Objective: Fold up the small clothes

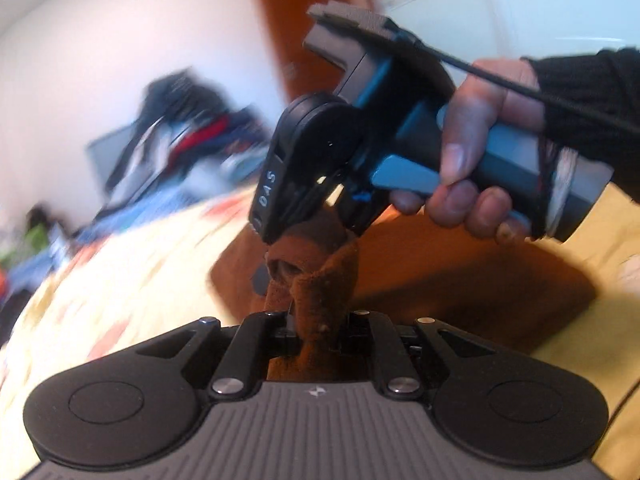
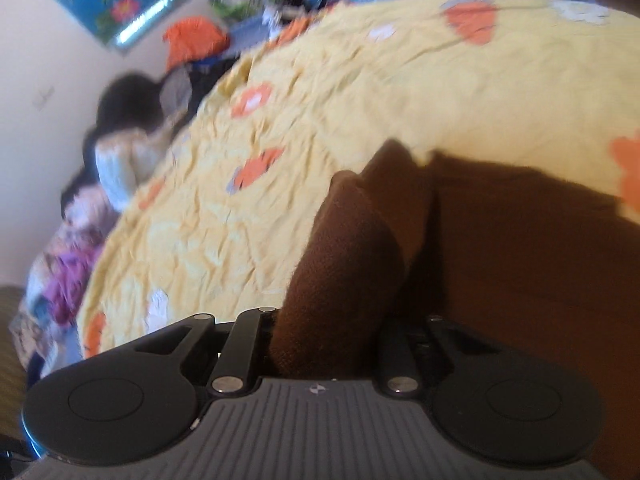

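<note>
A brown fleece garment [image 1: 460, 280] lies on the yellow flowered bedspread [image 1: 140, 280]. A bunched fold of it rises between the jaws of my left gripper [image 1: 308, 320], which is shut on it; the cloth hides the fingertips. Just beyond, a hand in a black sleeve holds my right gripper [image 1: 308, 236], its tips pinched on the same raised fold. In the right wrist view a thick roll of the brown garment [image 2: 520, 260] fills the gap of the right gripper [image 2: 332, 320] and covers its fingers.
The bedspread [image 2: 320, 100] stretches far ahead. A pile of mixed clothes [image 1: 180, 140] lies at the bed's far side, with an orange garment [image 2: 196, 38] and purple clothes [image 2: 68, 276] along its edge. A person [image 2: 124, 152] sits beside the bed. A brown door [image 1: 304, 28] stands behind.
</note>
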Available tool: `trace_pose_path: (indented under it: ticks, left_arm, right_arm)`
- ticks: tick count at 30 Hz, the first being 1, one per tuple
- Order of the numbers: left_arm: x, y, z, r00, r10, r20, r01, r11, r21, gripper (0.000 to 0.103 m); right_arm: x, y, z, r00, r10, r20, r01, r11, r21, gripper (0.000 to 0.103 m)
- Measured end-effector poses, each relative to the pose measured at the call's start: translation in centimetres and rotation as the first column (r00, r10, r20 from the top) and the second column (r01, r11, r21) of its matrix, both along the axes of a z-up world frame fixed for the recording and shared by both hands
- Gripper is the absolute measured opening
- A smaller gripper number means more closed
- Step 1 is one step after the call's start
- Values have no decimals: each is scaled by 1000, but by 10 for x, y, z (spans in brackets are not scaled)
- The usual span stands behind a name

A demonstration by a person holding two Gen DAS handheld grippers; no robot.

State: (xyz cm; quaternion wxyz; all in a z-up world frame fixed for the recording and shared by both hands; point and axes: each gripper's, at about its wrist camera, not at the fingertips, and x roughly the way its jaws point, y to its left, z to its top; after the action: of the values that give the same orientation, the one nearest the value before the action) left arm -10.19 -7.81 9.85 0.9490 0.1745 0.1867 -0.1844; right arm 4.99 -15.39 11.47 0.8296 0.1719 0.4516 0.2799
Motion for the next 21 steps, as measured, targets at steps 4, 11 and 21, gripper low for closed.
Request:
trace_pose_path:
  ticks: [4, 11, 21]
  left_arm:
    - [-1, -62, -7, 986, -166, 7, 166, 986, 24, 10]
    - [-13, -125, -62, 968, -248, -33, 250, 952, 179, 15]
    - [-3, -131, -49, 965, -254, -71, 261, 957, 130, 15]
  right_arm:
    - [-31, -88, 2, 989, -148, 23, 146, 987, 72, 24]
    - [-57, -181, -75, 914, -370, -166, 396, 903, 169, 42]
    - [-60, -186, -62, 937, -347, -50, 350, 919, 183, 17]
